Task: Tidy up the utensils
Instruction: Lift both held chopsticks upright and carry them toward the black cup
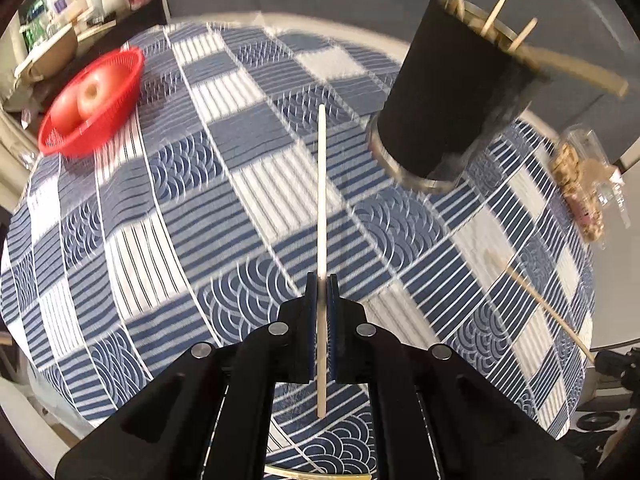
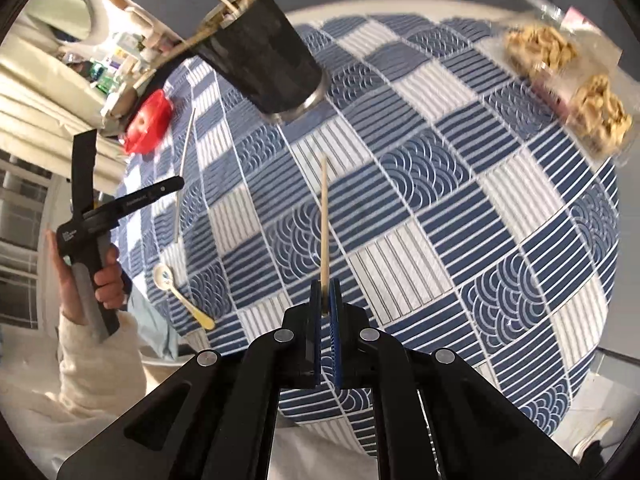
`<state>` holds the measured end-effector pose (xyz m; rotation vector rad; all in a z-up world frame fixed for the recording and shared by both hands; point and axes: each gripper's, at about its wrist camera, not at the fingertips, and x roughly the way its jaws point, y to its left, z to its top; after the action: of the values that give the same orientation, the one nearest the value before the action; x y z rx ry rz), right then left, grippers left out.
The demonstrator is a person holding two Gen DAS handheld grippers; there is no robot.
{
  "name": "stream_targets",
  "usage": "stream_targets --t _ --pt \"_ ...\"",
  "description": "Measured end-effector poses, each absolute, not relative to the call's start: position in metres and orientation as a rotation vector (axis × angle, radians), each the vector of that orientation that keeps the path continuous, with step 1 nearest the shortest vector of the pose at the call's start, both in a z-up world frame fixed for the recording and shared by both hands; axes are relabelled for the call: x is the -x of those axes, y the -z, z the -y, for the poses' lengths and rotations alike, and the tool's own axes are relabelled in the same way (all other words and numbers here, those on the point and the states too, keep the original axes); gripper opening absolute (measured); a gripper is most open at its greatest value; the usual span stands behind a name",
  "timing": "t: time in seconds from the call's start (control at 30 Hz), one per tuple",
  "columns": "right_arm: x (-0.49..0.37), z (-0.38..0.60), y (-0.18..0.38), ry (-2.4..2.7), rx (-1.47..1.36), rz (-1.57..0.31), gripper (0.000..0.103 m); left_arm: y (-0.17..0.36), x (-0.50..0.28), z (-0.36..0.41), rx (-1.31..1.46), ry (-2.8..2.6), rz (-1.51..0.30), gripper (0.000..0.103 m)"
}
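My left gripper [image 1: 321, 282] is shut on a pale chopstick [image 1: 321, 184] that points forward over the blue-and-white checked tablecloth [image 1: 168, 216]. My right gripper [image 2: 325, 285] is shut on a second chopstick [image 2: 325, 216], also held above the cloth. The black utensil holder [image 1: 448, 92] with several wooden sticks in it stands ahead to the right of the left gripper; it also shows in the right wrist view [image 2: 264, 52], ahead to the left. The left gripper also shows in the right wrist view [image 2: 120, 208] at far left with its chopstick [image 2: 184, 172]. A white spoon [image 2: 180, 292] lies near the table's edge.
A red basket [image 1: 92, 104] with apples sits at the far left of the table. Clear packs of snacks [image 1: 580, 184] lie at the right edge; they also show in the right wrist view [image 2: 568, 80]. A loose chopstick-like stick [image 1: 540, 304] shows at the right in the left wrist view.
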<state>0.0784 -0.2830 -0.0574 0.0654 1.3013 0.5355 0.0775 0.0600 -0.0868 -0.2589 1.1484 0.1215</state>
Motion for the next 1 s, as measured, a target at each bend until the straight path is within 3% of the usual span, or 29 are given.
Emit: stream_targets --t 0.63,1.0 --pt "-0.104 0.243 -0.087 -0.485 0.038 -1.004 0.000 -0.004 -0.128 -0.085 0.183 0.036 -0.980 0.005" --pt "-0.101 0.217 -0.104 -0.439 0.020 -0.913 0.001 -0.039 -0.154 -0.096 0.119 0.154 -0.924 0.005"
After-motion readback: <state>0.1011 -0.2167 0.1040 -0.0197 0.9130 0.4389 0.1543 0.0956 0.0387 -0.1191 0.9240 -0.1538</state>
